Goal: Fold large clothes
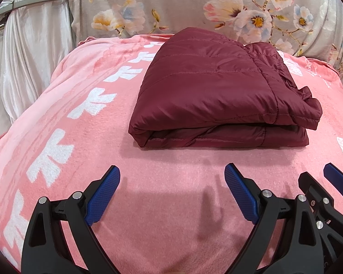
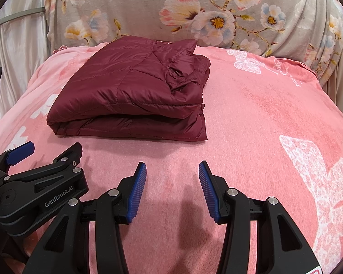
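Observation:
A dark red quilted jacket (image 1: 217, 91) lies folded into a thick rectangle on the pink blanket (image 1: 167, 196), its folded edge toward me. In the right wrist view the same jacket (image 2: 135, 96) sits left of centre. My left gripper (image 1: 172, 173) hovers over bare blanket in front of the jacket, its blue pads wide apart and holding nothing. Beside it, my right gripper (image 2: 172, 169) is also open and empty, apart from the jacket. One blue finger (image 1: 336, 178) of the right gripper shows at the lower right of the left wrist view.
The pink blanket carries white printed patterns (image 1: 91, 105) and white bows (image 2: 320, 182). A grey floral cover (image 1: 194, 6) rises behind the jacket. Pale satin fabric (image 1: 29, 57) hangs at the far left. Bare blanket lies right of the jacket (image 2: 263, 105).

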